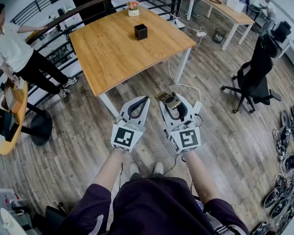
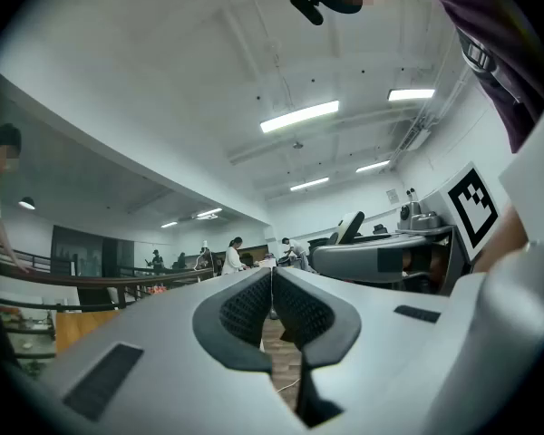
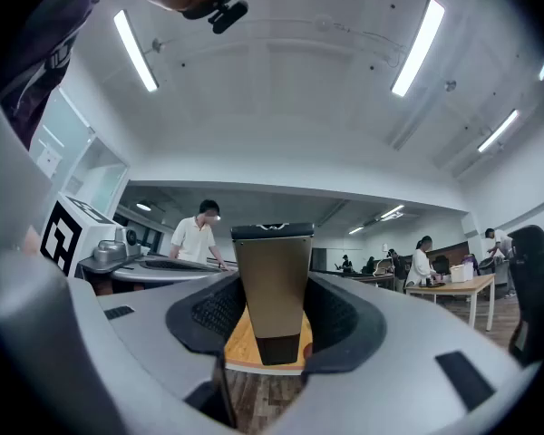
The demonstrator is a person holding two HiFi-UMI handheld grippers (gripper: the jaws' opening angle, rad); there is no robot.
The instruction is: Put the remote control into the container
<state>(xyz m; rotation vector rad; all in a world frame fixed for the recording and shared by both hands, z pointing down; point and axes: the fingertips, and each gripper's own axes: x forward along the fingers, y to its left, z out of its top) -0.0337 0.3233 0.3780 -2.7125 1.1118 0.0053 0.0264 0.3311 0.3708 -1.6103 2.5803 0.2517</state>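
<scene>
Head view: remote control (image 1: 169, 100) held in the right gripper (image 1: 175, 103), well apart from the black container (image 1: 140, 32) on the table (image 1: 112, 58); left gripper view: the left gripper (image 2: 272, 290) has its jaws together on nothing, apparently spare; right gripper view: wide jaws clamp the remote's sides, presumably for carrying.

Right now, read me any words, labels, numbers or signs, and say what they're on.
No words or numbers can be read.
Left marker cube and right marker cube: square patterns only, no letters.
Remote control: faint mark on its top edge, too small to read.
</scene>
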